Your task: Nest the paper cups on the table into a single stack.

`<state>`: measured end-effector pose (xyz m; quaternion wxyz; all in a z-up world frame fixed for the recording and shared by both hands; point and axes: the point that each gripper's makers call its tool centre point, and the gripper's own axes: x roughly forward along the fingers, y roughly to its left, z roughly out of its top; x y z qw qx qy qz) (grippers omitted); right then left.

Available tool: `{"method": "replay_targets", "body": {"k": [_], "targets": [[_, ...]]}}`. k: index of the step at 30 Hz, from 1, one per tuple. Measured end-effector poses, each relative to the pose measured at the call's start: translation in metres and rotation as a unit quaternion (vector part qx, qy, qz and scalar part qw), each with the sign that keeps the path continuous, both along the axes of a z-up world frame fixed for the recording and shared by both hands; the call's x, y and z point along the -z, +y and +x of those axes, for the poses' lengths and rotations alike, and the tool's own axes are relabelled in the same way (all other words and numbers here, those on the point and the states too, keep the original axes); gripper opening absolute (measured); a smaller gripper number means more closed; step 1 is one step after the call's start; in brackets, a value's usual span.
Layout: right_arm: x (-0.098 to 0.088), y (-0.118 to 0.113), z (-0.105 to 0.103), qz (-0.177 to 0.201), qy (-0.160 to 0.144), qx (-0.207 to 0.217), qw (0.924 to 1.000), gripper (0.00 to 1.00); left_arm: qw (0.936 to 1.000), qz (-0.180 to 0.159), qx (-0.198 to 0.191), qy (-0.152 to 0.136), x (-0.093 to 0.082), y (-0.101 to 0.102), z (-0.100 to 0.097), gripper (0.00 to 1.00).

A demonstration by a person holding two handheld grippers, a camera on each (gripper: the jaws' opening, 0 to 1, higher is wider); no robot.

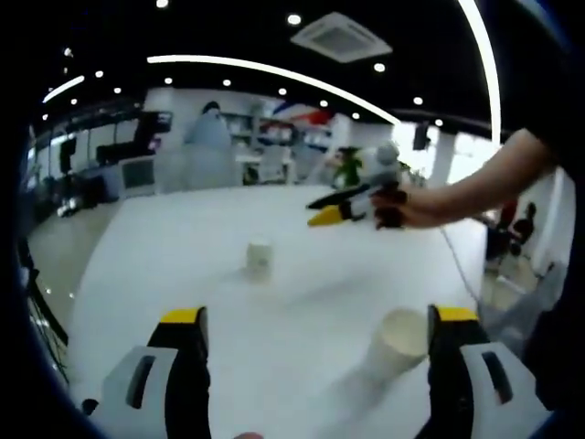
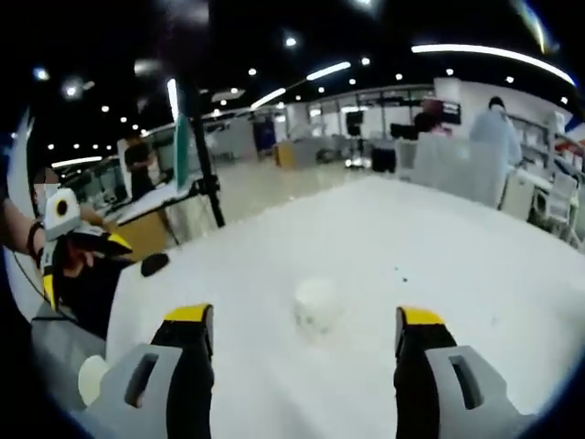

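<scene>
A white paper cup point(image 1: 260, 259) stands upright mid-table in the left gripper view. A second cup point(image 1: 398, 340) lies on its side, mouth toward me, just inside the right jaw of my open left gripper point(image 1: 318, 315). Beyond them a hand holds my right gripper point(image 1: 340, 210) above the far table. In the right gripper view a blurred white cup point(image 2: 318, 305) sits on the table between and just ahead of the open jaws of my right gripper point(image 2: 306, 315), not touching them. The left gripper point(image 2: 78, 247) shows at the left edge, with a pale cup point(image 2: 91, 379) below it.
The white table point(image 1: 183, 238) is wide and bare around the cups; its edges run along the left and far side. A small dark object point(image 2: 154, 263) lies near the table's edge. People, desks and a tripod pole point(image 2: 206, 155) stand beyond the table.
</scene>
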<state>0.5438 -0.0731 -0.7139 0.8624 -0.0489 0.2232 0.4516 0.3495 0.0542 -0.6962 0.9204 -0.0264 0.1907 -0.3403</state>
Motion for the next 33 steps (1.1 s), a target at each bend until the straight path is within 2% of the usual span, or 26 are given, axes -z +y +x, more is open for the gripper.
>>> {"method": "replay_targets", "body": {"k": [4,15,23,33], "targets": [[0.012,0.008,0.010,-0.002,0.009,0.002,1.0000,0.77,1.0000,0.004,-0.003,0.004,0.004,0.001,-0.002,1.00],[0.052,0.039,0.027,-0.032,0.026,-0.028,0.9988,0.71,0.9994,0.000,-0.033,0.006,0.004,0.011,-0.001,1.00],[0.067,0.054,0.037,-0.051,0.014,-0.039,0.9978,0.60,0.9993,-0.002,-0.036,0.014,0.010,0.010,-0.005,1.00],[0.071,0.062,0.042,-0.059,0.010,-0.045,0.9972,0.51,0.9988,0.000,-0.046,0.017,0.014,0.017,-0.008,1.00]]}}
